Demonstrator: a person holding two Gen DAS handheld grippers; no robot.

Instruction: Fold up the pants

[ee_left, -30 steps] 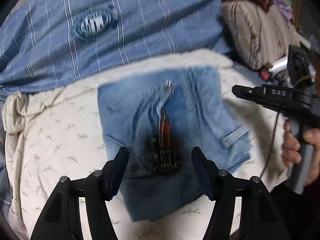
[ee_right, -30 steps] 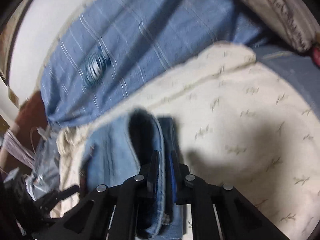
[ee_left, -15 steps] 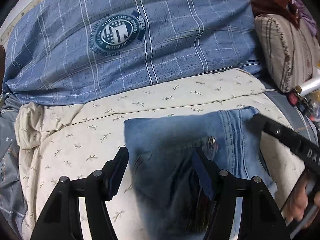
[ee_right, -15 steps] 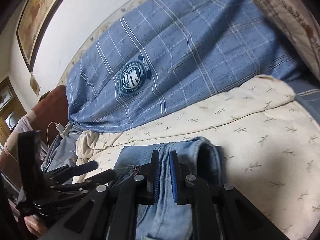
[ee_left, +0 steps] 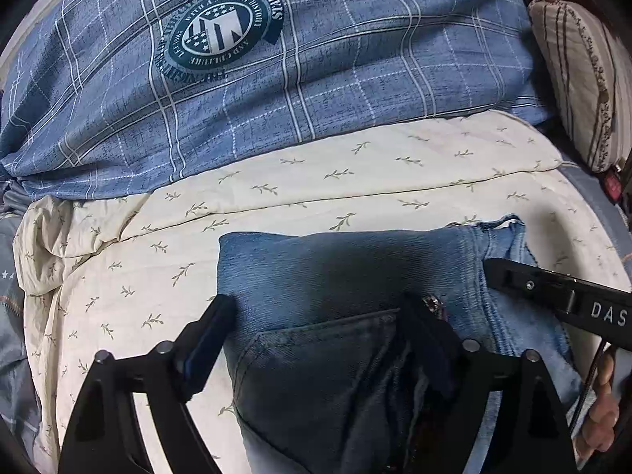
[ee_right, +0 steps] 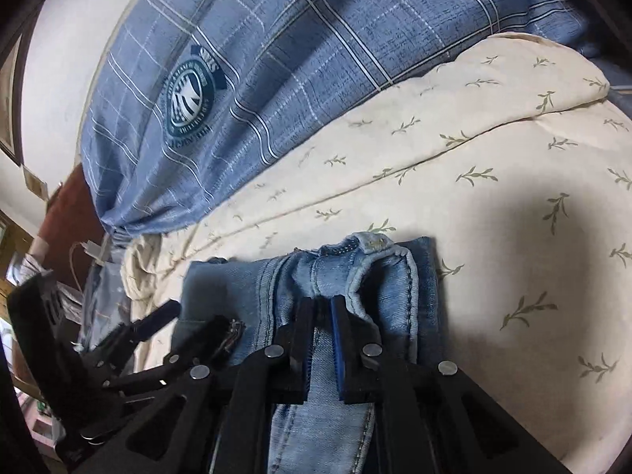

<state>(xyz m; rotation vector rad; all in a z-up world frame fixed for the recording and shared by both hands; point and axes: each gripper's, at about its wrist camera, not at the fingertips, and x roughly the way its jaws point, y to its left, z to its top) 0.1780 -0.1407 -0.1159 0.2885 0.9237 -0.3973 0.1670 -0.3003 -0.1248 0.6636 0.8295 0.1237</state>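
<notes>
Folded blue jeans (ee_left: 347, 276) lie on the cream leaf-print sheet (ee_left: 316, 181), a back pocket facing up. My left gripper (ee_left: 316, 312) straddles their near left part. Its jaws are opening, one finger at the jeans' left edge and the other resting on the denim by the zipper, neither squeezing. My right gripper (ee_right: 324, 304) is shut on a thick fold of the jeans (ee_right: 379, 276) near the waistband. It shows in the left wrist view as a black bar (ee_left: 553, 292) at the right edge of the jeans. The left gripper (ee_right: 193, 322) shows at lower left in the right wrist view.
A big blue plaid pillow (ee_left: 316, 79) with a round badge lies behind the sheet (ee_right: 474, 158). A striped cushion (ee_left: 580, 79) stands at far right. A person's hand (ee_left: 600, 414) holds the right gripper's handle. Crumpled bedding lies at the left edge.
The right gripper has carried its fold of denim over and down onto the bed. The left gripper has come in low over the jeans, and its jaws stand wider.
</notes>
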